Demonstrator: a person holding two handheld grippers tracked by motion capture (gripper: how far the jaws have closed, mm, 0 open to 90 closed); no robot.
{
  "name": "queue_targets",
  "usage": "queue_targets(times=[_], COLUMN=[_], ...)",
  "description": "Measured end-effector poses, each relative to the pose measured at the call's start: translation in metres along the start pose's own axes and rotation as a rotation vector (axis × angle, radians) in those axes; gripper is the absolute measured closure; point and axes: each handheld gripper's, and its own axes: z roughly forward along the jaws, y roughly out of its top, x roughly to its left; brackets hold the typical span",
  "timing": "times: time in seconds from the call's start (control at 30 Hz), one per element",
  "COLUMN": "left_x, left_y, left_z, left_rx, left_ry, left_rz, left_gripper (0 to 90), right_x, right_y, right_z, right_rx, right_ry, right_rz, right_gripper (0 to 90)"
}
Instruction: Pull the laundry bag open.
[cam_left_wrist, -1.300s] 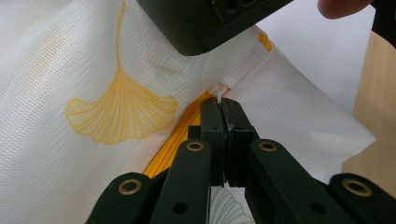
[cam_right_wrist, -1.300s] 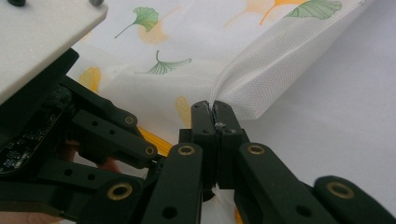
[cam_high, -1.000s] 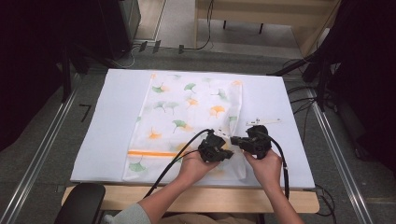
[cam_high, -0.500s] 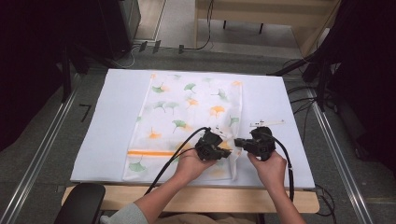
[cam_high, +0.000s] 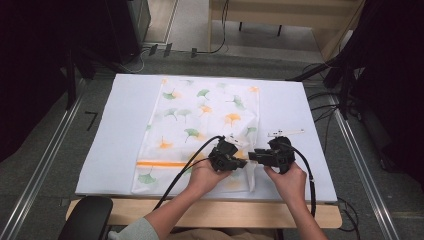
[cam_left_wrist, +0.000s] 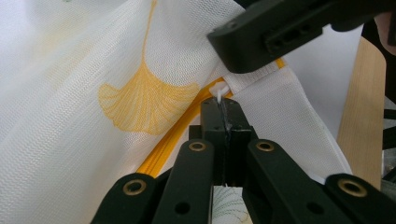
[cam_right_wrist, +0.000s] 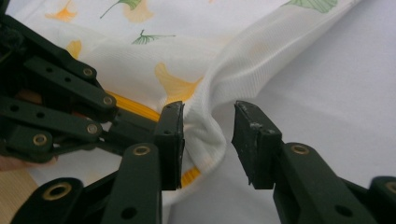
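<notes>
A white mesh bag (cam_high: 200, 127) printed with green and orange leaves lay flat on the white table cover (cam_high: 110, 135), its orange zipper (cam_high: 160, 163) running across the end nearest the person. At the near right corner of the bag the two grippers met, tip to tip.

The left gripper (cam_high: 242, 162) pointed toward the right, the left hand (cam_high: 202, 176) cupped around its body, forearm coming up from the bottom edge and a black cable (cam_high: 190, 160) looping off over the fabric. Its jaws were squeezed together on the small white zipper pull (cam_left_wrist: 219, 92), with the fingertips (cam_left_wrist: 223, 122) pressed flat against each other.

The right gripper (cam_high: 254, 156) pointed left toward it, gripped from below by the right hand (cam_high: 286, 179). Its jaws had just been opening and stood partly apart, with a raised fold of the bag's corner (cam_right_wrist: 205, 130) between them; the left pad sat against the cloth, the right pad stood off it.

From above, the grippers hid the corner itself. The left gripper view gave the close detail: the pull caught in the closed tips, the zipper curving away beside an orange leaf print (cam_left_wrist: 147, 100), and the other gripper's jaw overhead. The right gripper view showed the bunched fold and the gap between the pads (cam_right_wrist: 254, 135). A wooden table edge (cam_high: 240, 212) ran along the near side.
</notes>
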Motion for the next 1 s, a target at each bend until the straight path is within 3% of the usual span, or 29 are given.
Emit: queue_targets(times=[0.17, 0.33, 0.47, 1.0], left_x=[0.0014, -0.0001, -0.0002, 0.0070], left_y=[0.0002, 0.0009, 0.0007, -0.0001], left_z=[-0.0017, -0.0005, 0.0009, -0.0039], left_rx=[-0.016, -0.013, -0.018, 0.038], left_ry=[0.010, 0.013, 0.007, 0.005], left_rz=[-0.004, -0.002, -0.006, -0.013], left_gripper=[90.0, 90.0, 90.0, 90.0], right_x=[-0.0015, -0.0020, 0.0032, 0.0027], right_y=[-0.0047, -0.0046, -0.0037, -0.0015], right_z=[-0.0038, -0.0003, 0.0004, -0.0058], right_rx=[0.012, 0.027, 0.037, 0.057], right_ry=[0.022, 0.071, 0.061, 0.054], right_rz=[0.018, 0.059, 0.024, -0.012], right_gripper=[61.5, 75.3, 84.2, 85.9])
